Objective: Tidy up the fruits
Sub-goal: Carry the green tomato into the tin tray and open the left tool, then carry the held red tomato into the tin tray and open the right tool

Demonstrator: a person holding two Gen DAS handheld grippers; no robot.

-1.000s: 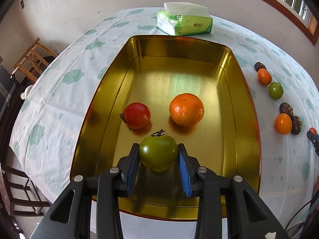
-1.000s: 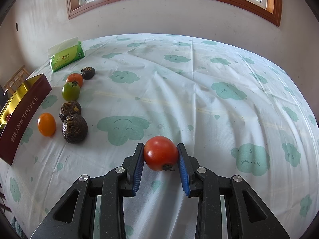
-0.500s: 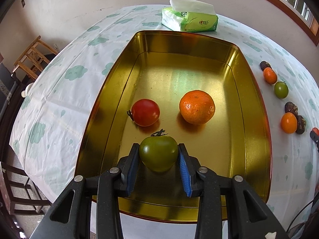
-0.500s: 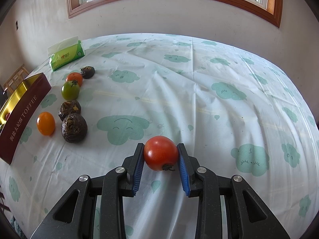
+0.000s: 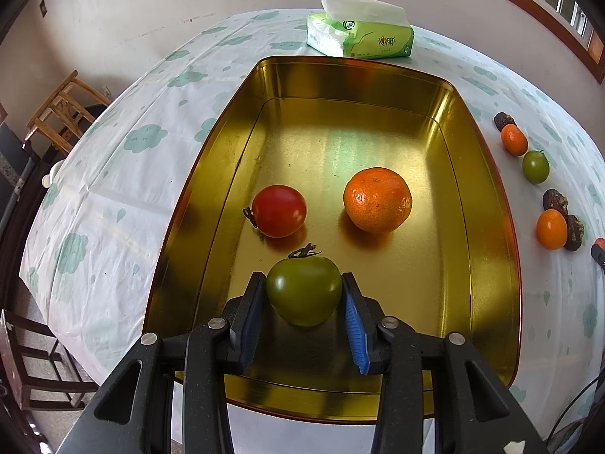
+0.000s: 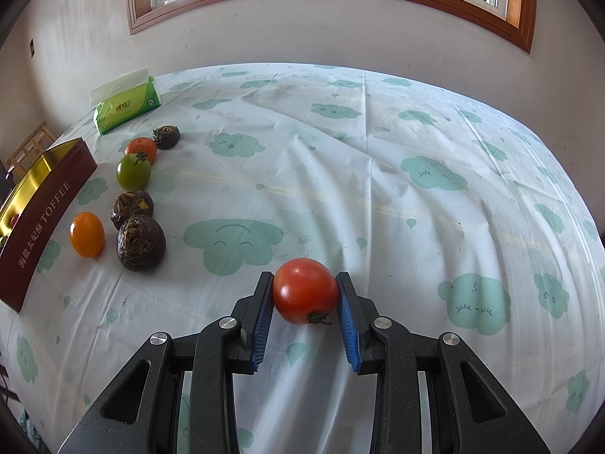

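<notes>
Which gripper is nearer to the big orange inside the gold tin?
Left. The left gripper holds a green tomato inside the tin, beside the orange; the right gripper is outside it, over the tablecloth.

Right gripper (image 6: 304,295) clamps red tomato (image 6: 304,290) above tablecloth (image 6: 378,189).

A green tomato (image 5: 303,289) hangs stem-up over the gold tin (image 5: 487,204), near a red tomato (image 5: 279,210) and orange (image 5: 377,199).
</notes>
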